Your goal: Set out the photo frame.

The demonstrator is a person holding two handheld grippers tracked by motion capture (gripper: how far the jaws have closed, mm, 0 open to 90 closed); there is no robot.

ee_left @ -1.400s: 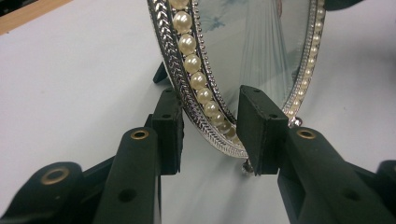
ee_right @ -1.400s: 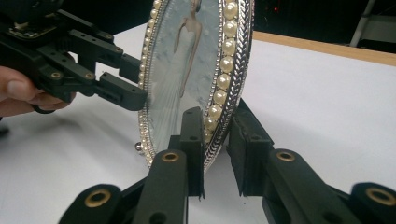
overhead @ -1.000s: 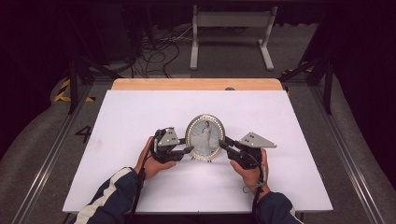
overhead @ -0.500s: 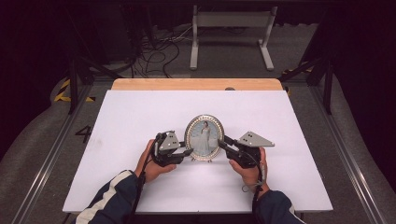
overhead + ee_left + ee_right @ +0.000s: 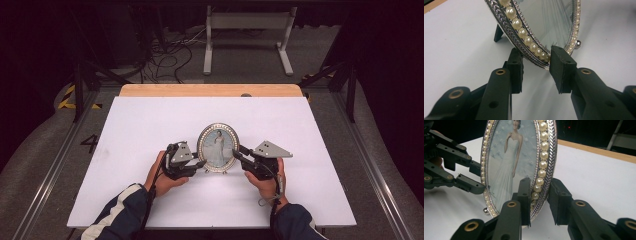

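Here, a white table [image 5: 150, 130] stands in a dark room.

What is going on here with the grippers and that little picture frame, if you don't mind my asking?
A person holds a gripper in each hand at a white table. An oval picture frame edged with pearls stands upright on the table, with a photo of a woman in a white gown. The left gripper has its jaws around the frame's lower left rim, and the right gripper straddles the right rim. In both gripper views small gaps show beside the pads, so the frame does not look firmly clamped.
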